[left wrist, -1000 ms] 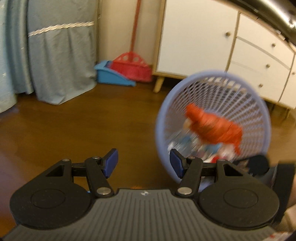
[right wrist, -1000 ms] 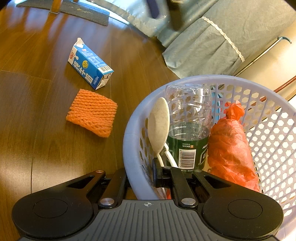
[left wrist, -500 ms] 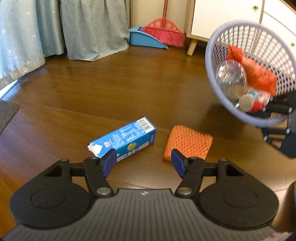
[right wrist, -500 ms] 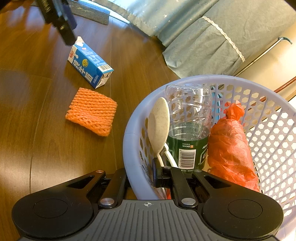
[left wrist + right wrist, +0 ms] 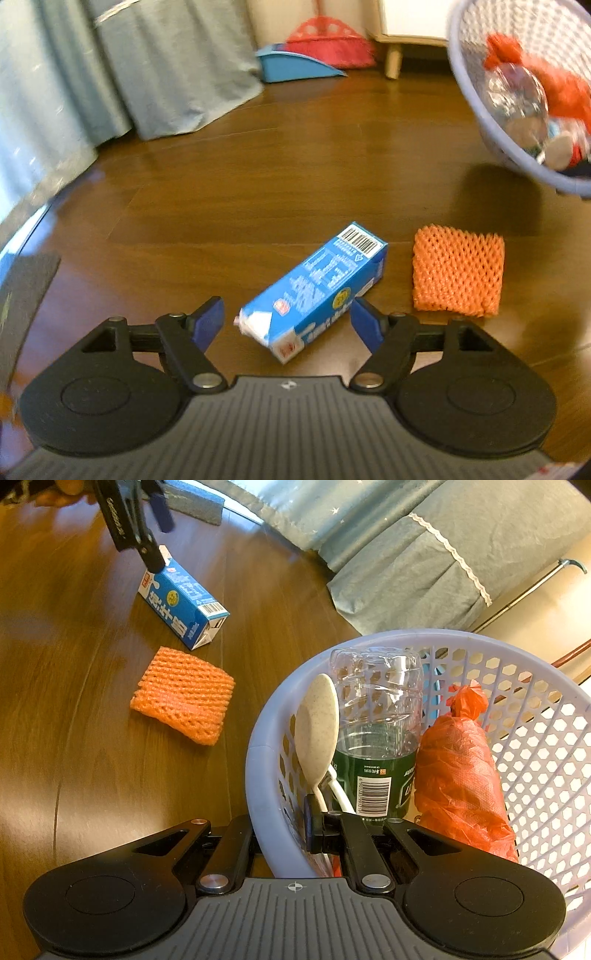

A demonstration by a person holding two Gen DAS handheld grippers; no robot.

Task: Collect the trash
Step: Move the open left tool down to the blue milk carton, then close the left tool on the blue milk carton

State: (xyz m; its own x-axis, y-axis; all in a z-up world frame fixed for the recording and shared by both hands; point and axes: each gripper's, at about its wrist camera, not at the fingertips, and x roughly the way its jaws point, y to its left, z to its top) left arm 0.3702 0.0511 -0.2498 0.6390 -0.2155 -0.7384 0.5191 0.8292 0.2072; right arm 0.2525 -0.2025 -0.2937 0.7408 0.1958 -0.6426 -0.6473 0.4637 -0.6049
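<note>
Presently, the left gripper (image 5: 286,321) is held wide, straddling the blue milk carton (image 5: 314,291) for pickup; the right gripper (image 5: 280,830) is clamped on the lavender basket (image 5: 258,775) rim, kept alongside to receive it.

Bare floor (image 5: 258,177) surrounds the carton (image 5: 314,295); only the foam net (image 5: 458,275) lies near.

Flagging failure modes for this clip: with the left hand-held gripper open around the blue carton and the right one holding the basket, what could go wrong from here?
1. The blue carton lies diagonally between the left hand-held gripper fingers, so closing may twist or squeeze it out.
2. The right hand-held gripper pinches only the basket rim; the loaded basket could tilt or slip.
3. The spoon leans by the rim and might tip out.
</note>
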